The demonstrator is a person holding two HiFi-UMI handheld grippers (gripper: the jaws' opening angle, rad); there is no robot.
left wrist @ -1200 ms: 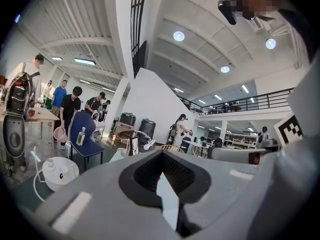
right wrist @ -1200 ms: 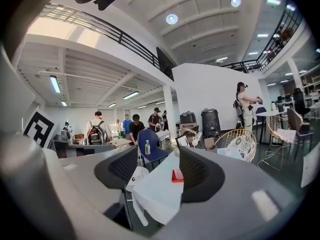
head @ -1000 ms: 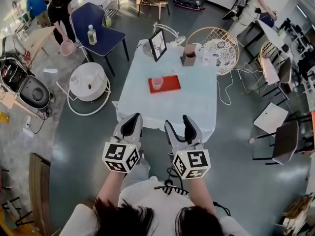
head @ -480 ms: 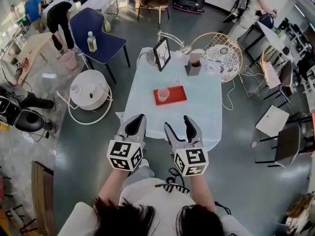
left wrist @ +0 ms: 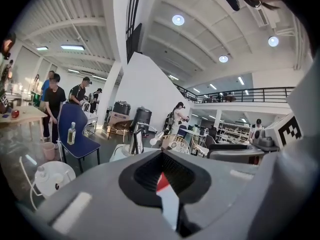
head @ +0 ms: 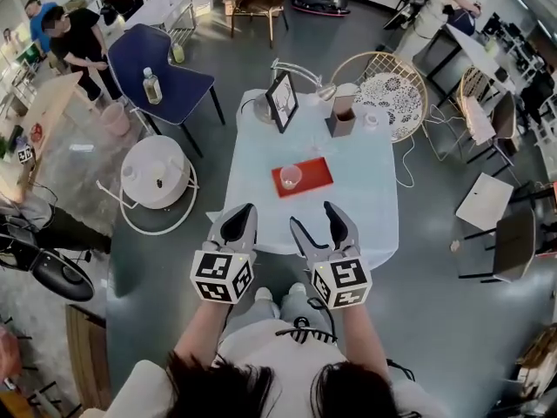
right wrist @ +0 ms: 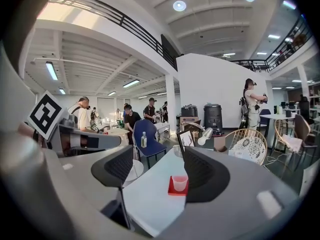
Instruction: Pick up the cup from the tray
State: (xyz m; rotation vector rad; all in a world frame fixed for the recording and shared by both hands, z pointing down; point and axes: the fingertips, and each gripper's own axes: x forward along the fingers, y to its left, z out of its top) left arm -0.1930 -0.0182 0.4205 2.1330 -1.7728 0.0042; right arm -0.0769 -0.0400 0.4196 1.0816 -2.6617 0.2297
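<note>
Two grippers: left gripper point(head: 237, 219) and right gripper point(head: 315, 219) side by side, short of the surface point(head: 357, 207), both aimed at it.
Left jaws: pressed together, empty; likely idle for this pick.
Right jaws: spread, have just been opening, nothing between them; probably readied for the cup point(head: 290, 176) framed far ahead.
Cup place: on the red tray point(head: 315, 171), mid-surface, well apart from both grippers.
Cup axis: upright, mouth up, long axis vertical; a side grasp suits.
</note>
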